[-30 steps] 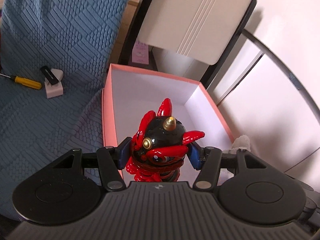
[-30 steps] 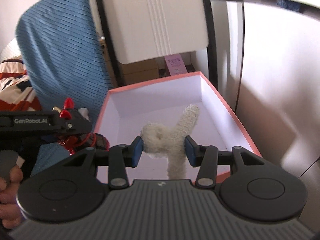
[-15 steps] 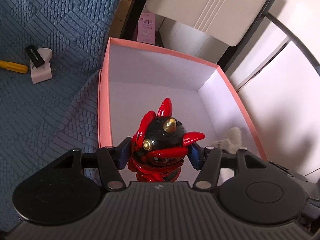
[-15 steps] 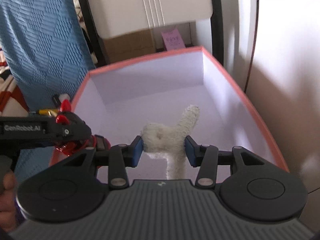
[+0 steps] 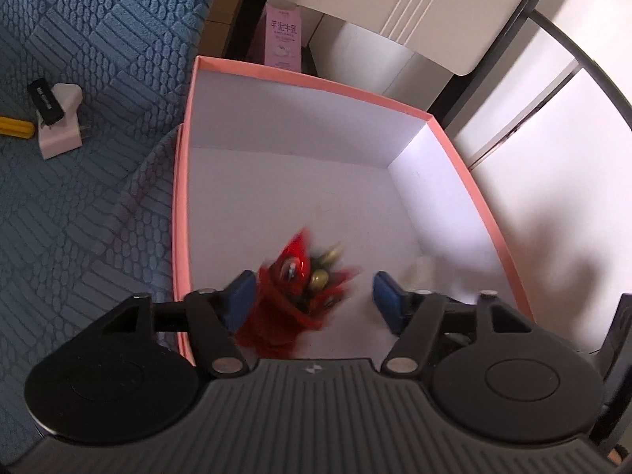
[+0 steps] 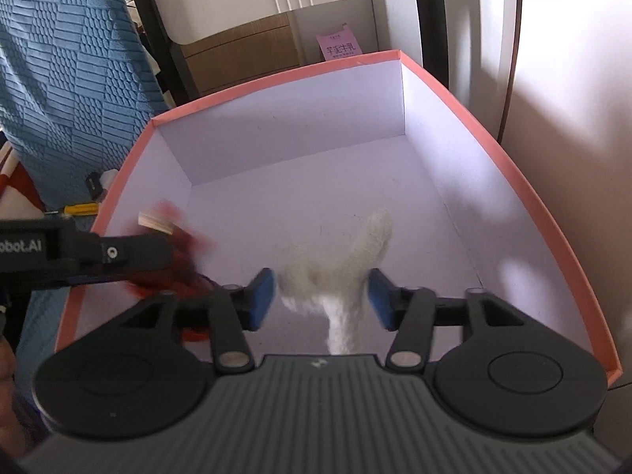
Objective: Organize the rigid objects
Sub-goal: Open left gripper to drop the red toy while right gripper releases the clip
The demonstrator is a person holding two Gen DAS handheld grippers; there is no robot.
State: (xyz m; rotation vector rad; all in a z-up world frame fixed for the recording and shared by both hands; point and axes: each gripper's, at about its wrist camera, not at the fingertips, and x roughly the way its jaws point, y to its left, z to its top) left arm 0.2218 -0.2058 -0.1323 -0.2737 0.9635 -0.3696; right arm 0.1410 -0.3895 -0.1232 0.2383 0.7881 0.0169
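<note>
both tools over the pink box (image 5: 182, 197), white inside, sitting against a blue textured cover (image 5: 79, 79). left tool (image 5: 312, 296) jaws have just been opening and stand spread; red and black horned figurine (image 5: 294, 296) sits between them, motion-blurred, close against the left blue pad, clear gap to the right pad, so not pinched. it shows low in the near left part of the box, over the white floor; cannot tell if it touches the floor. right tool (image 6: 322, 296) jaws have just been opening too, now spread; white fuzzy plush piece (image 6: 339, 272) between the blue pads with a small gap each side, one limb sticking up and away, another hanging toward the camera, a bit blurred. it is in the near middle of the box. in the right wrist view the left tool enters from the left edge with the red blur at its tip. outside the box on the blue cover: white charger plug (image 5: 61, 126) with a small black device (image 5: 45, 98) on it, yellow screwdriver handle (image 5: 15, 127) just beside. pink carton (image 5: 282, 39) behind the far wall of the box.
</note>
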